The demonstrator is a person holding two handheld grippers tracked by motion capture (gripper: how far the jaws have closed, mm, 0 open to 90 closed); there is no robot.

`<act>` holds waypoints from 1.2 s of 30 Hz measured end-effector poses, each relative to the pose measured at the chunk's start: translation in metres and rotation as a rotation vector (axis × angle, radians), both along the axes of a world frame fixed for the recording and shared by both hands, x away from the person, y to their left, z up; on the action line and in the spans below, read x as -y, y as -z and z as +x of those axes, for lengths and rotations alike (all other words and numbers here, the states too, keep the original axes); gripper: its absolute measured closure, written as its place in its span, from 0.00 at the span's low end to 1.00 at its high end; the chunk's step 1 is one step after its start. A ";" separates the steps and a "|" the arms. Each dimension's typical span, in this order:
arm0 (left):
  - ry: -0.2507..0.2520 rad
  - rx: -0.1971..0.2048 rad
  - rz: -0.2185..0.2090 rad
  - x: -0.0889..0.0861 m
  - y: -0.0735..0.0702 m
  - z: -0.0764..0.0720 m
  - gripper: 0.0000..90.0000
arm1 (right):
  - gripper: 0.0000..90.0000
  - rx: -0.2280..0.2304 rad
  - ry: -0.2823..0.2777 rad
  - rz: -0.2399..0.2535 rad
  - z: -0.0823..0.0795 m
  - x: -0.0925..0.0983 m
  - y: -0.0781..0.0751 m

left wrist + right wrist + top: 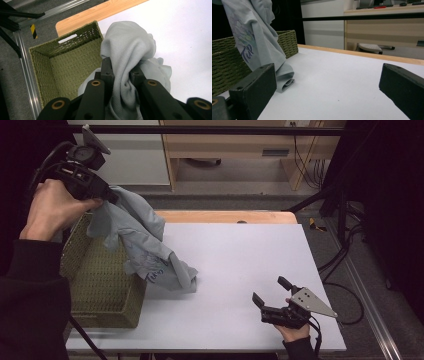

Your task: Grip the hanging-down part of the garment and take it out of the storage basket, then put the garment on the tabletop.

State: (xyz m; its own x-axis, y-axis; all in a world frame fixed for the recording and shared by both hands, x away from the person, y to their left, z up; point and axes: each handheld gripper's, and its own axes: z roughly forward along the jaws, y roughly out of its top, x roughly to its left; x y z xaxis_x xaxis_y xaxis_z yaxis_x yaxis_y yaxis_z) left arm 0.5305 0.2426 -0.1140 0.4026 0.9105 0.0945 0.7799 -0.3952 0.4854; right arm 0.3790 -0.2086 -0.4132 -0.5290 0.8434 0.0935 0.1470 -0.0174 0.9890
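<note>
A pale grey-blue shirt with a printed front hangs from my left gripper, which is raised above the left side of the table and shut on a bunch of its cloth. The shirt's lower end rests folded on the white tabletop, next to a green woven basket. In the left gripper view the basket lies below with nothing inside. My right gripper rests low near the table's front right, jaws wide apart and nothing between them, pointing toward the shirt.
The white tabletop has a wooden strip along its far edge. Beyond it stand a wooden cabinet and a black bar. Cables and a metal rail lie on the floor at the right.
</note>
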 end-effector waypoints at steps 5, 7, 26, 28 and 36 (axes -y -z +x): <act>0.000 0.000 -0.001 0.001 0.001 0.001 0.87 | 0.02 0.000 0.002 -0.005 -0.002 -0.002 0.003; 0.001 0.000 0.000 0.002 0.001 0.001 0.87 | 0.02 -0.005 0.000 -0.010 -0.003 -0.002 0.005; 0.077 0.046 -0.001 0.036 -0.007 -0.008 0.87 | 0.02 -0.016 0.011 -0.005 -0.003 0.000 0.005; 0.099 0.041 -0.001 0.043 -0.009 -0.010 0.87 | 0.02 -0.040 0.008 0.010 -0.004 -0.001 0.004; 0.176 0.059 0.021 0.075 -0.017 -0.018 0.87 | 0.01 0.003 0.008 -0.015 -0.003 0.002 0.005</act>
